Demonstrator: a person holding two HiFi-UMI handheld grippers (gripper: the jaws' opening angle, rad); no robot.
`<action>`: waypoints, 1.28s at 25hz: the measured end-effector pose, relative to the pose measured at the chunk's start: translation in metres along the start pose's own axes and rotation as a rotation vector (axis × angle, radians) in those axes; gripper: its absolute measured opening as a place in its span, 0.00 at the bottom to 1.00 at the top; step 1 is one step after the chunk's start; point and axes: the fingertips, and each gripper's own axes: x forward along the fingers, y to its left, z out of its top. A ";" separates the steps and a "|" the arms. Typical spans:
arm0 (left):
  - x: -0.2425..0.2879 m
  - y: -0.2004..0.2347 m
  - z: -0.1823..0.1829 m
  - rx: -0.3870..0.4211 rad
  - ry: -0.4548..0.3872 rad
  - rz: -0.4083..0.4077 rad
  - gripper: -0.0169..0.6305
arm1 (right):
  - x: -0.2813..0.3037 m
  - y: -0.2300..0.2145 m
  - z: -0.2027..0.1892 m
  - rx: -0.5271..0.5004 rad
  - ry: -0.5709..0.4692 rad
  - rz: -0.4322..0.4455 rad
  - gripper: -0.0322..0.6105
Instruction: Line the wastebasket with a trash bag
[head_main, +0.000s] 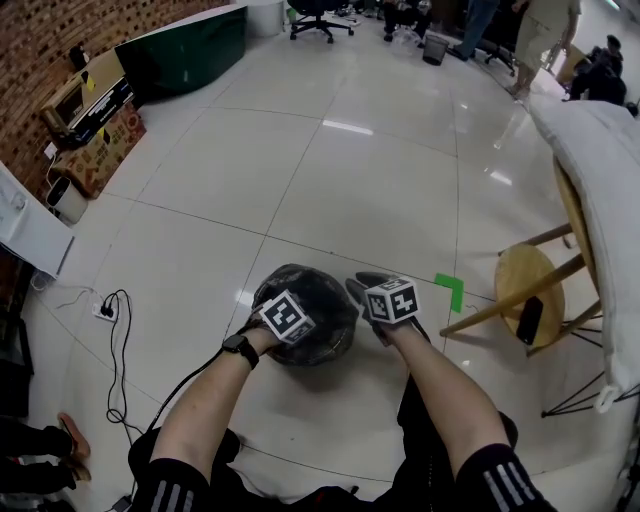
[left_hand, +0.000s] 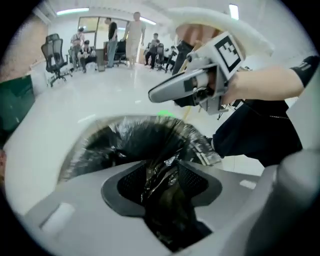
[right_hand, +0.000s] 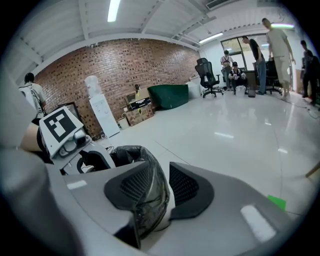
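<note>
A black trash bag billows over the wastebasket on the white floor, and the basket itself is hidden under the film. My left gripper is at the bag's near left edge and my right gripper at its right edge. In the left gripper view a bunched strip of bag runs between the pads of the left gripper, which is shut on it. The bag's open mouth spreads beyond, with the right gripper above it. In the right gripper view the right gripper pinches taut film.
A wooden stool with a dark phone-like object stands close on the right, under a white cushion. A green tape mark lies beside the bag. A power strip and cable lie at left. Boxes line the brick wall.
</note>
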 end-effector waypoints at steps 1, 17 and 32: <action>-0.015 -0.004 0.007 0.011 -0.033 0.009 0.32 | -0.006 0.006 0.008 -0.009 -0.012 0.008 0.25; -0.192 -0.064 0.003 -0.118 -0.406 0.227 0.32 | -0.144 0.161 0.065 -0.103 -0.206 0.218 0.06; -0.195 -0.101 0.003 -0.039 -0.436 0.182 0.32 | -0.126 0.190 0.042 -0.155 -0.203 0.240 0.06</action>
